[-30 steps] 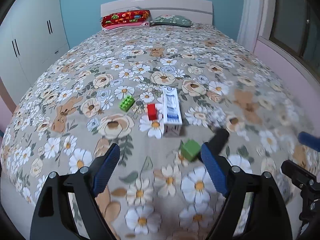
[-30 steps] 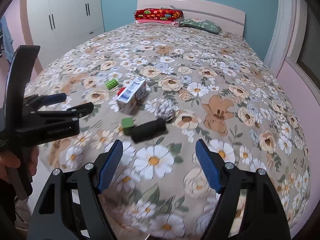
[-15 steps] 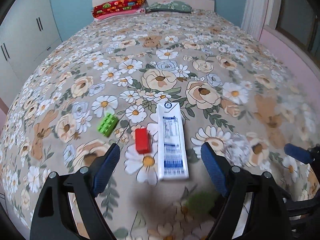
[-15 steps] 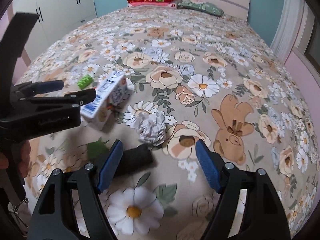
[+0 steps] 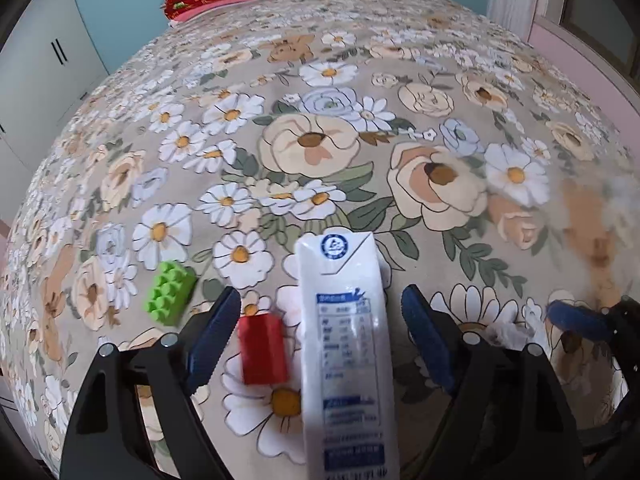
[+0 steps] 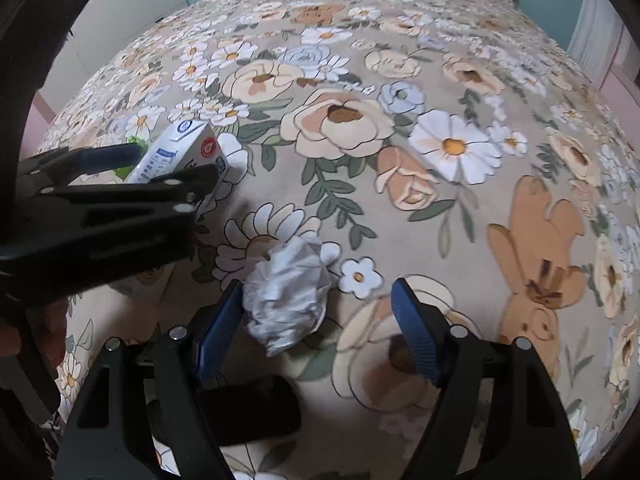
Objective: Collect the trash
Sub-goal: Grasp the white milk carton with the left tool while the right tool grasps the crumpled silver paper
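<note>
Two wrist views over a bed (image 5: 320, 128) spread with a floral quilt. Left wrist view: the left claw (image 5: 320, 320) stands wide, its jaws having just been closing, with a white milk carton (image 5: 344, 344) lying lengthwise between the blue pads and touching neither; the carton's near end is cut off at the 6 o'clock edge of the frame. A red block (image 5: 262, 354) lies just beside the carton at its 9 o'clock side, also inside the jaws and close to the left pad. A green studded block (image 5: 168, 296) lies outside the claw, toward 10 o'clock from the red block. At 3 o'clock a blurred blue pad of the other tool enters the frame; the pale mass beside it is too blurred to identify. Right wrist view: the right claw (image 6: 318, 320) stands wide over a crumpled white paper ball (image 6: 288, 304), which sits between the pads, nearer the left pad; contact there cannot be told. A black object (image 6: 248, 412) at 6 o'clock is partly hidden behind the claw frame and is hard to make out. The left tool at 9 o'clock covers most of the carton (image 6: 180, 152).
</note>
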Demonstrator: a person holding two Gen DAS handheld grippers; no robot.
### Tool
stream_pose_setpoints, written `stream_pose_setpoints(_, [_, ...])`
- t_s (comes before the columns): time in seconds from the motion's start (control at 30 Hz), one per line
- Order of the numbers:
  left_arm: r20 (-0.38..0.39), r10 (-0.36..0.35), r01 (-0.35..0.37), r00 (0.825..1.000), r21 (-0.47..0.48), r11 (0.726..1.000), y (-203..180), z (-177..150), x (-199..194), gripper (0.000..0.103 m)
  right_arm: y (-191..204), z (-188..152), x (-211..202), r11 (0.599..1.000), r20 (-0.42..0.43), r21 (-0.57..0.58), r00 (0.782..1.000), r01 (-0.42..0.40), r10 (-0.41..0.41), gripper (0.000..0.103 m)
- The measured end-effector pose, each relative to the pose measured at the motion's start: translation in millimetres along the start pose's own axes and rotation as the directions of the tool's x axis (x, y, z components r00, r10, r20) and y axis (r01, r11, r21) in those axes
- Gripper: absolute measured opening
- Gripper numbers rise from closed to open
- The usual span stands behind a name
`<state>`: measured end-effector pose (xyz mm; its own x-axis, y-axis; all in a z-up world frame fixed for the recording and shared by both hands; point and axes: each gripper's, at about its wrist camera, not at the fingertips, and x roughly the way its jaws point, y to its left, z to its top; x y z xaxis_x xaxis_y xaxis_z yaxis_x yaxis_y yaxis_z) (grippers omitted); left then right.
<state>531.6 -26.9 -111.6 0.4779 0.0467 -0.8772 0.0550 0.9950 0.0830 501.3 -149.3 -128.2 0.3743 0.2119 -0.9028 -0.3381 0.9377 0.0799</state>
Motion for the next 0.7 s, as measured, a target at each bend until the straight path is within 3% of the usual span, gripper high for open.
stream_pose_setpoints(0.03, [-0.009,-0.006,0.006,1.0,0.002,1.0,-1,0,3,0.073,2,0,3,1.0,-0.001,-0.005,1.0,0.003,-0.003,0.075])
stream_pose_setpoints(0.1, [-0.038,-0.03,0.031,0.999,0.009,0.999,-4,1,10,0.046,3,2,7,1.0,-0.001,-0.01,1.0,0.002,-0.002,0.073])
stream_pose_setpoints(0.13, [-0.05,-0.04,0.04,0.998,0.011,0.999,-5,1,13,0.039,4,3,9,1.0,-0.005,-0.012,1.0,0.001,-0.001,0.066])
stream_pose_setpoints(0.23, [-0.058,-0.063,0.064,0.996,0.001,0.998,-6,1,18,0.037,2,6,9,1.0,-0.009,0.001,1.0,-0.029,0.029,0.042])
stream_pose_setpoints(0.5, [-0.042,-0.086,0.086,0.995,-0.015,0.996,-2,2,5,0.037,1,3,-9,0.998,0.028,0.018,0.998,-0.058,0.058,0.039])
stream_pose_setpoints(0.7, [-0.003,-0.088,0.088,0.996,-0.027,0.996,5,4,-26,0.037,-1,0,-43,0.998,0.079,0.028,0.996,-0.052,0.05,0.039])
